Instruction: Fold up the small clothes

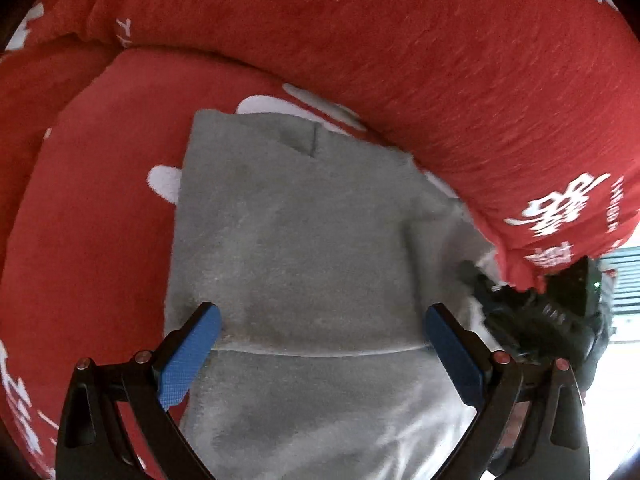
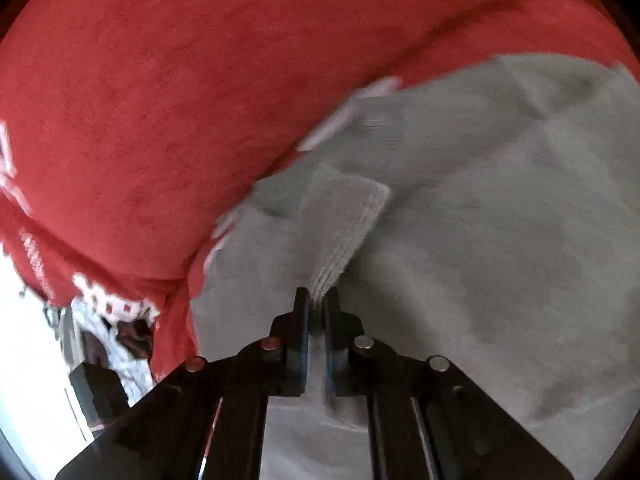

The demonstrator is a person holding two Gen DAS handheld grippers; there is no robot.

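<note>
We see a grey, soft-knit small garment lying partly folded on a red plush cover with white printed characters. A thick roll of the same red cover rises along the far side and curves round to the right, and the garment's far right edge lies against it.

In the left wrist view, our left gripper hangs over the near part of the garment with its jaws spread wide. The blue pads stand apart, one over the garment's left edge and the other over its right part, and nothing is between them. A pale seam line runs across the fabric from one pad to the other. We cannot tell whether the fingertips touch the cloth. At the right edge of this view the dark body of the other gripper shows, low beside the red roll.

In the right wrist view, our right gripper has its jaws drawn together on a ribbed, lighter grey edge of the garment. The ribbed strip rises out of the narrow gap between the fingertips and leans toward the far right, tilted above the rest of the grey cloth. The red roll fills the far left of that view, which is blurred.
</note>
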